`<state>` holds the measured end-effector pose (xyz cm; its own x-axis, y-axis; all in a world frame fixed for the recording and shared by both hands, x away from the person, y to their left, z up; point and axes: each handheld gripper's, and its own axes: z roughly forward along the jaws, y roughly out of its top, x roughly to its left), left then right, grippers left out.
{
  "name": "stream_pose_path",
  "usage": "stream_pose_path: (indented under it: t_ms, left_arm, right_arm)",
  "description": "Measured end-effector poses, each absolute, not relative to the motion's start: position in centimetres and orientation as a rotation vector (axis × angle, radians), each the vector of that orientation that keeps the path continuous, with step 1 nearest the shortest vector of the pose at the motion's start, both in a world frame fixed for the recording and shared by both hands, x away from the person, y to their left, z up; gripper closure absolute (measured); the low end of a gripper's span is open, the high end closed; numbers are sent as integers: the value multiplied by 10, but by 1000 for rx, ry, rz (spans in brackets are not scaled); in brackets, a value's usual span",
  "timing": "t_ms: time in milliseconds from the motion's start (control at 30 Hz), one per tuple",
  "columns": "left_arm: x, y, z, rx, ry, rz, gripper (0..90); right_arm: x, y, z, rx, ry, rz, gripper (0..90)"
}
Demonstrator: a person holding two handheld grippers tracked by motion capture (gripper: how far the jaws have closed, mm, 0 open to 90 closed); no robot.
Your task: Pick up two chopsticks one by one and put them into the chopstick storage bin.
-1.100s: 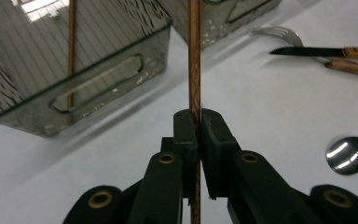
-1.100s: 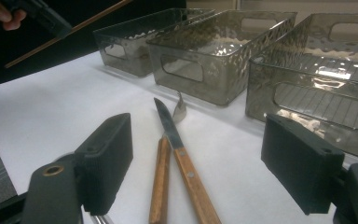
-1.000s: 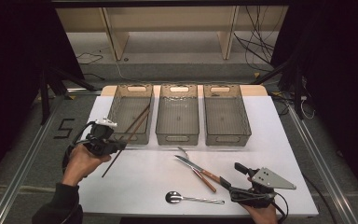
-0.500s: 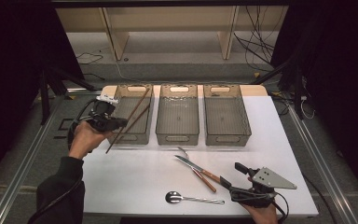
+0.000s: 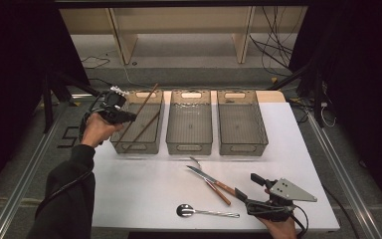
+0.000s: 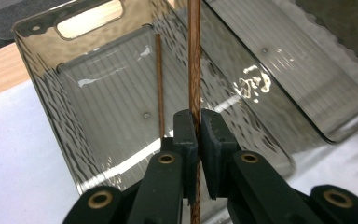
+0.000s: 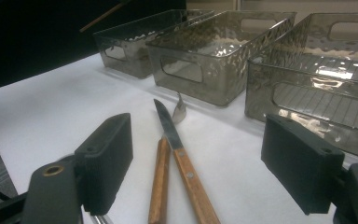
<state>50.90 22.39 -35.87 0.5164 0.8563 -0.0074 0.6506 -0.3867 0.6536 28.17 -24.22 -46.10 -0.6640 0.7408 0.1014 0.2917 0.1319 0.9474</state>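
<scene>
Three smoked bins sit in a row at the far side of the white table [image 5: 144, 199], and the work in hand looks like sorting cutlery into them. The left gripper [image 6: 198, 140] has its jaws pressed together on a chopstick [image 6: 194, 60], which runs straight up between the pads and out past them, angled over the left bin [image 5: 124, 145]. A second chopstick [image 6: 159, 84] already lies in that bin, leaning along its floor. So the step appears to be the drop: the held stick hangs above its bin but is not yet released. The next move likely calls for tipping the stick down so that its length fits inside the walls, then parting the jaws; let go too high or crosswise, it could bridge the rim or bounce out. The right gripper [image 7: 196, 168] waits at the near right with its jaws spread wide, gripping nothing, aimed at a knife [image 7: 182, 154] and a wooden-handled fork [image 7: 161, 177] lying side by side on the table. A spoon [image 5: 204, 212] lies nearer, to their left.
</scene>
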Motion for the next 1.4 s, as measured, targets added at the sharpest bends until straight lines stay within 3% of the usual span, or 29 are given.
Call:
stream_pose_path:
  t_ms: [567, 1400]
  left_arm:
    - [541, 233, -371, 2183, 1248, 446, 847]
    - [549, 232, -386, 2176, 1275, 466, 842]
  right_arm:
    - [282, -242, -462, 992, 2025, 1548, 254]
    - [282, -242, -462, 989, 2028, 1551, 254]
